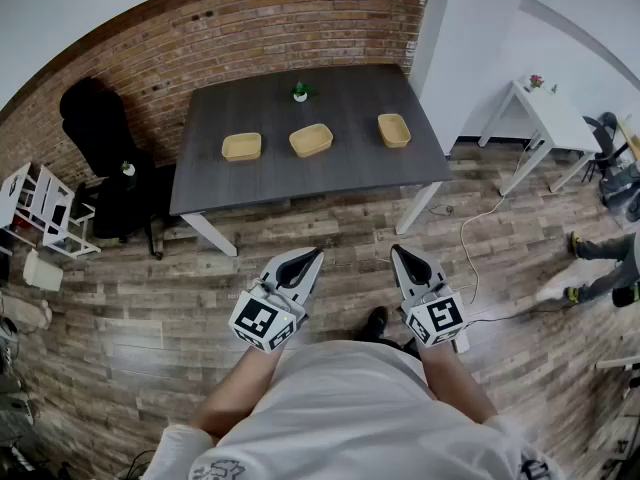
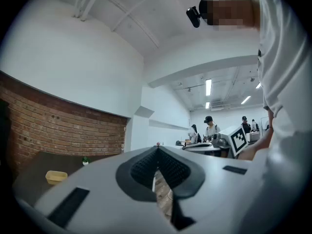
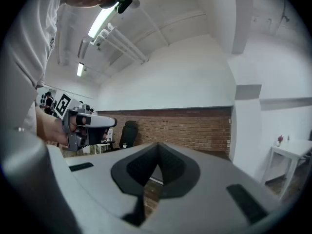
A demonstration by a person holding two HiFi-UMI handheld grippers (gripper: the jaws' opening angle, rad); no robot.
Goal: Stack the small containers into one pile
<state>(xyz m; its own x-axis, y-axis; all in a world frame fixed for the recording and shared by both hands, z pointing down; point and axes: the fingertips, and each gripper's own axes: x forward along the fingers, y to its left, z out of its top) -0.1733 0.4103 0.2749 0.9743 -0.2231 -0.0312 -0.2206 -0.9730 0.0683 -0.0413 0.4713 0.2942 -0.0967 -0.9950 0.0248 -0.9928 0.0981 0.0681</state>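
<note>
Dark surface (image 1: 340,168) against brick wall (image 1: 250,28), wood floor (image 1: 150,298). Three tan containers (image 1: 311,140) in row on it, apart, empty. Left hand-held gripper (image 1: 312,258), right hand-held gripper (image 1: 398,253) both closed, empty, well short of surface.

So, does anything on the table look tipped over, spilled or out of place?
Nothing stands out. The three small containers sit upright and apart in a row on the table, the middle one turned slightly, and the plant stands upright behind them.
</note>
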